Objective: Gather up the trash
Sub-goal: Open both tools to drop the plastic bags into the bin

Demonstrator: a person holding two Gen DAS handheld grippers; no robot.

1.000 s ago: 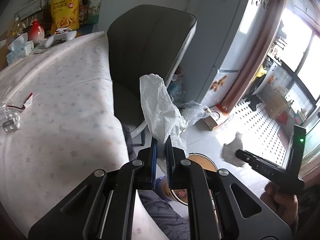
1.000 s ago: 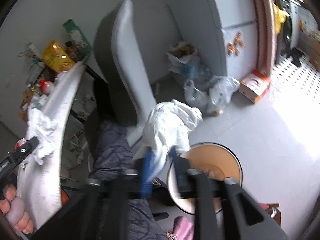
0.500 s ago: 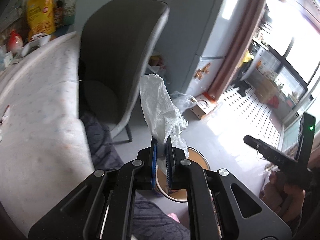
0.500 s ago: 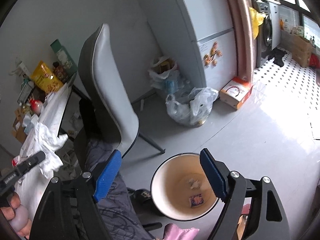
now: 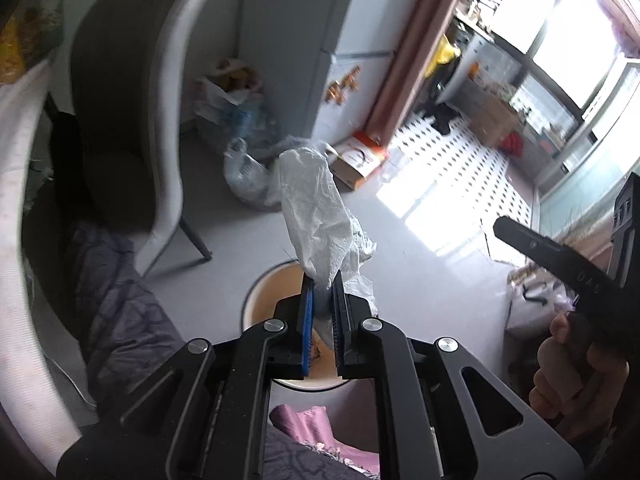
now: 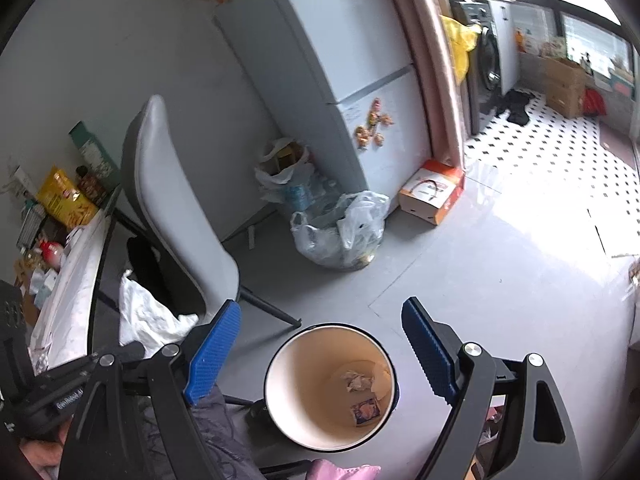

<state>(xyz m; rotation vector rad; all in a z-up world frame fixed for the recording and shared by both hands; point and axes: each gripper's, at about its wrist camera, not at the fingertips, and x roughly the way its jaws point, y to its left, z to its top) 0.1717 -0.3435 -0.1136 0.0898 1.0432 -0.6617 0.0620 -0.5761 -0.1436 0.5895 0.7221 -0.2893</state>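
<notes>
Three scraps [image 6: 362,384] line the bin [image 6: 280,360]; left hand-held gripper [image 5: 323,304] clamps tissue [image 5: 316,216], right [image 6: 320,344] gapes.

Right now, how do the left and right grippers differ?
The left gripper is shut on a crumpled white tissue; the right gripper is wide open and empty. The left hangs over the bin's edge; the right frames its mouth. Both have blue pads.

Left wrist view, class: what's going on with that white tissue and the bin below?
A person is collecting trash with two handheld grippers. The left gripper has its jaws shut on a crumpled white tissue, held above the round bin on the floor. The right gripper hovers over the bin with jaws wide open and empty. Some scraps already lie inside.
</notes>
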